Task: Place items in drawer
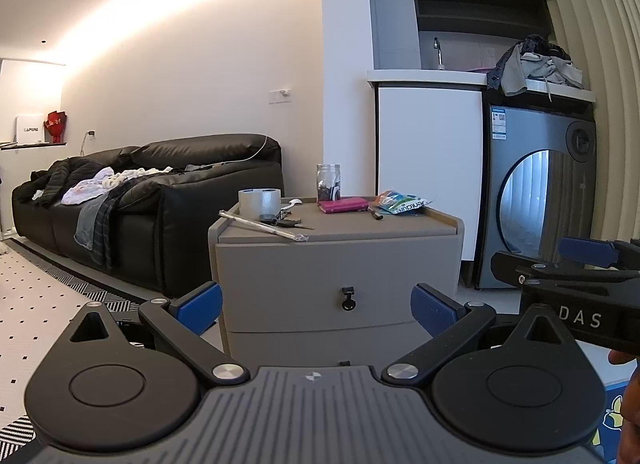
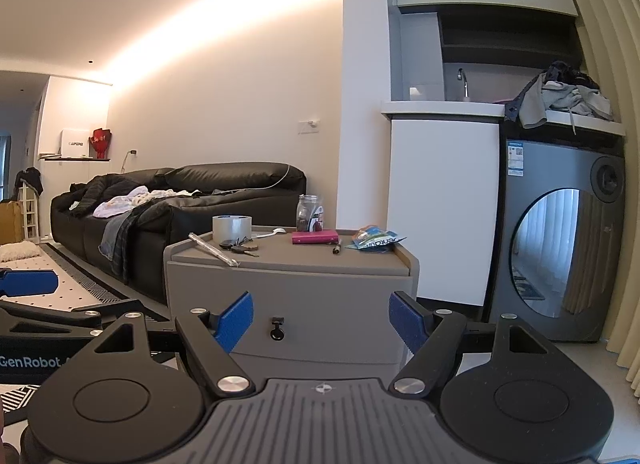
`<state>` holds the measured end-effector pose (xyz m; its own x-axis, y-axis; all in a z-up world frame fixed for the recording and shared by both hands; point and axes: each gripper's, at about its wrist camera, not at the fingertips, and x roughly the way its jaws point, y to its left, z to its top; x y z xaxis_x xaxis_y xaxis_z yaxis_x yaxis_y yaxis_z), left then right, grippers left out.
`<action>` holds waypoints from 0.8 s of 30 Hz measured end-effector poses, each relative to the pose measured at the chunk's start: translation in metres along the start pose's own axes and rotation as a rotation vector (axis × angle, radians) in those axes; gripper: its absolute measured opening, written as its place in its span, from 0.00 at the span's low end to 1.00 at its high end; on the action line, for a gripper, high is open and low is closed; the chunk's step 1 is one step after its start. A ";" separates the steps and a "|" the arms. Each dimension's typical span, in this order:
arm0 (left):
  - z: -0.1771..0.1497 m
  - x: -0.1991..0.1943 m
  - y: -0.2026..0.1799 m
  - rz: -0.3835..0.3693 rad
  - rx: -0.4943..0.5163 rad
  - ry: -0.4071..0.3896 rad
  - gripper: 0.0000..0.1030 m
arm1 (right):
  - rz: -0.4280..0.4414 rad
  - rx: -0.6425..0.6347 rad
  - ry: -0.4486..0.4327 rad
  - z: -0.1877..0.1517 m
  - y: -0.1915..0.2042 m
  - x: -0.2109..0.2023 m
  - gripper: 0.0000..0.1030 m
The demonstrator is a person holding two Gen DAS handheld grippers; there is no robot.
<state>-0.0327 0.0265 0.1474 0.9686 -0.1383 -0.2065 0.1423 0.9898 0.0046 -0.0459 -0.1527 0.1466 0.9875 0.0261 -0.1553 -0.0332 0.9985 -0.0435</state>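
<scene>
Both the left gripper (image 1: 316,306) and right gripper (image 2: 322,322) hover spread apart and empty. Straight ahead stands the grey nightstand (image 2: 292,296), its top drawer (image 1: 336,286) closed. On top lie a tape roll (image 1: 259,201), keys (image 1: 285,222), a pink wallet (image 1: 343,205) and a jar (image 1: 329,183).

White walls, warm light strip along ceiling. Black leather sofa (image 1: 148,192), clothes strewn on it, stands left of grey nightstand (image 1: 336,264). Right of nightstand: white cabinet (image 1: 430,168), grey washing machine (image 1: 540,200), cream curtain (image 2: 608,64). Patterned rug (image 1: 44,288) in front of sofa.
</scene>
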 end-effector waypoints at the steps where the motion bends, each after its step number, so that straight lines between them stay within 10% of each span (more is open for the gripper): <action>1: 0.000 0.000 -0.001 -0.001 0.001 0.000 1.00 | 0.000 0.002 0.001 0.000 -0.001 0.000 0.76; 24: 0.004 0.007 -0.010 -0.005 0.014 0.009 1.00 | 0.000 -0.002 0.000 -0.001 -0.002 -0.001 0.76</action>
<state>-0.0265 0.0154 0.1503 0.9661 -0.1427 -0.2151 0.1497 0.9886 0.0169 -0.0471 -0.1543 0.1463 0.9875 0.0259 -0.1556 -0.0333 0.9984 -0.0451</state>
